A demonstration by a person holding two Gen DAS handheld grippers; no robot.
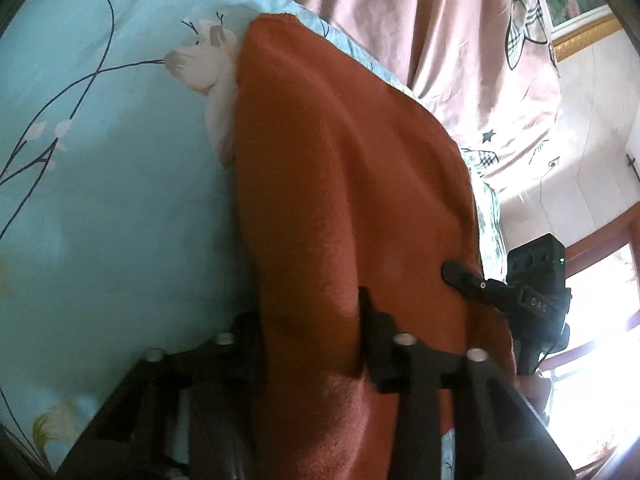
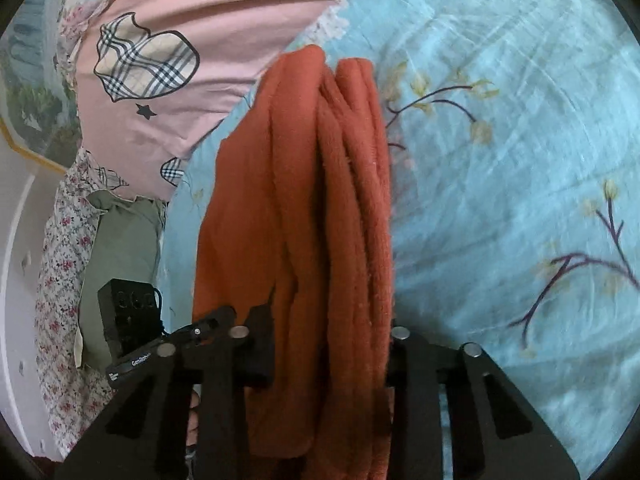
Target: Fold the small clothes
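Observation:
A rust-orange fleece garment (image 1: 344,184) hangs lifted over the light blue floral bedsheet (image 1: 100,208). My left gripper (image 1: 312,344) is shut on one edge of it, and the cloth drapes forward over the fingers. In the right wrist view the same garment (image 2: 320,208) hangs in thick folds, and my right gripper (image 2: 332,356) is shut on its other edge. The other gripper shows at the side of each view, the right one in the left wrist view (image 1: 532,296) and the left one in the right wrist view (image 2: 136,332). A bit of white cloth (image 1: 222,120) peeks from behind the garment.
A pink quilt (image 1: 440,40) with plaid heart patches lies bunched at the far side of the bed; it also shows in the right wrist view (image 2: 168,64). A floral cloth (image 2: 60,280) and a green pillow (image 2: 120,248) lie at the bed's edge. A bright window (image 1: 600,340) is at the right.

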